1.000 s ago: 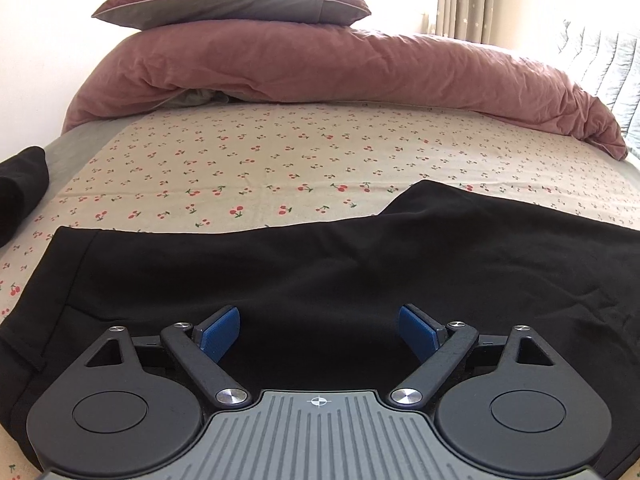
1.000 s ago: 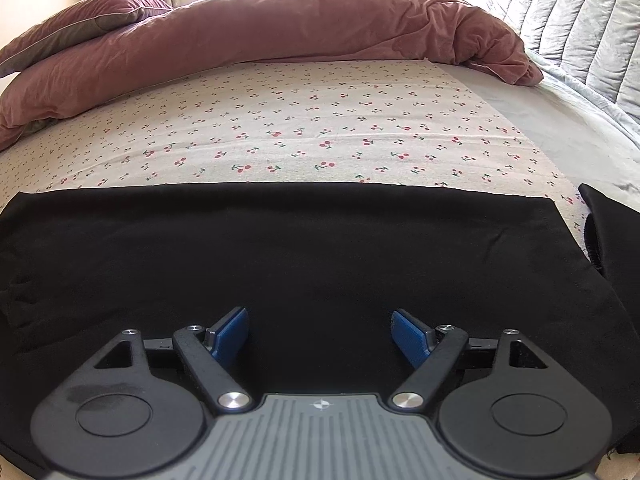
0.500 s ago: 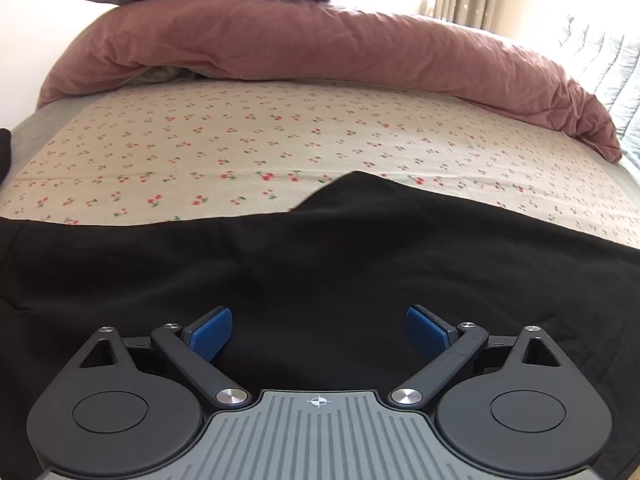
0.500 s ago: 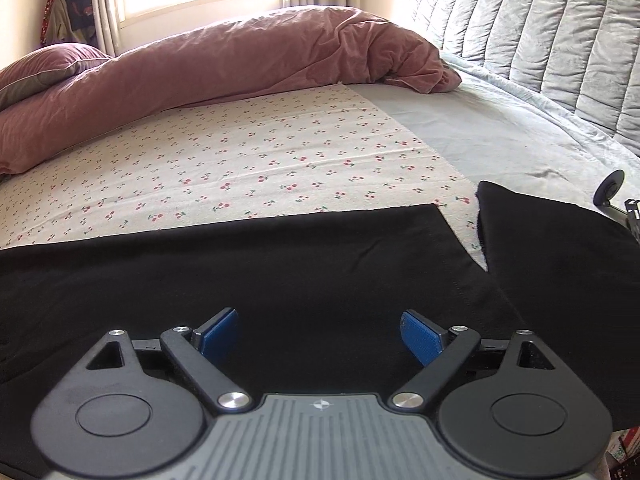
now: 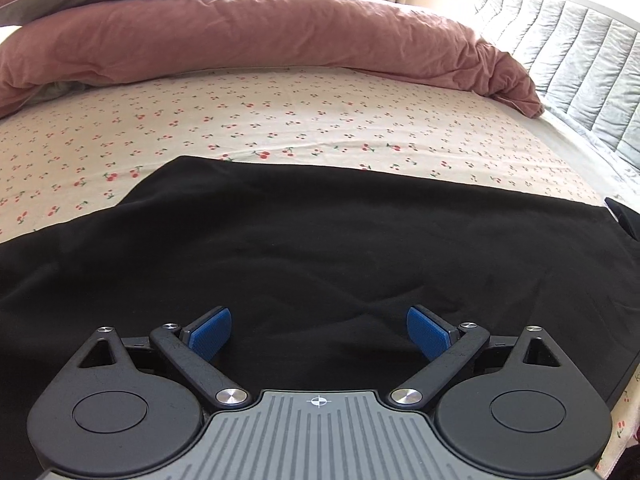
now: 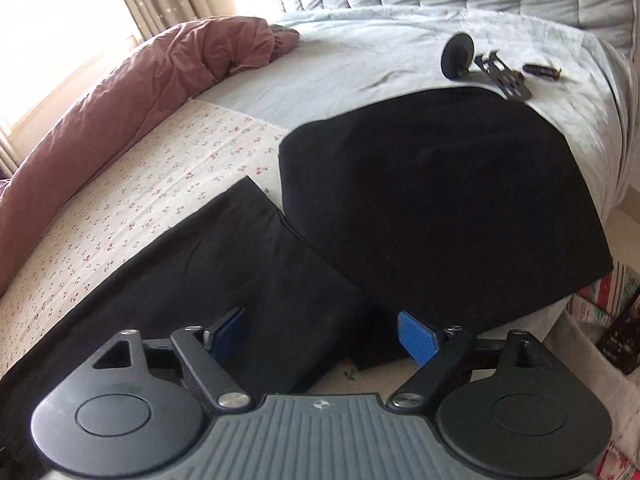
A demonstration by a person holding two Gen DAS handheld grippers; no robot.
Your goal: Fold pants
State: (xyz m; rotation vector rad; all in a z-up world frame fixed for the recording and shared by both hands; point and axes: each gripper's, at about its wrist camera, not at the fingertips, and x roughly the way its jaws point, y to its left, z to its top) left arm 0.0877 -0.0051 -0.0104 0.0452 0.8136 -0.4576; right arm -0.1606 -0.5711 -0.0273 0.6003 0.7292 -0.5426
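Since one second ago, both cameras have swung rightward; the right view now reaches the leg hem of the black pants [image 6: 240, 264], beside a second black garment [image 6: 432, 208] at 1 o'clock. Likely next: grasp the hem. Left hand-held gripper [image 5: 319, 330] and right hand-held gripper [image 6: 320, 332]: jaws wide apart, holding nothing, above the pants on the bed [image 5: 280, 120].
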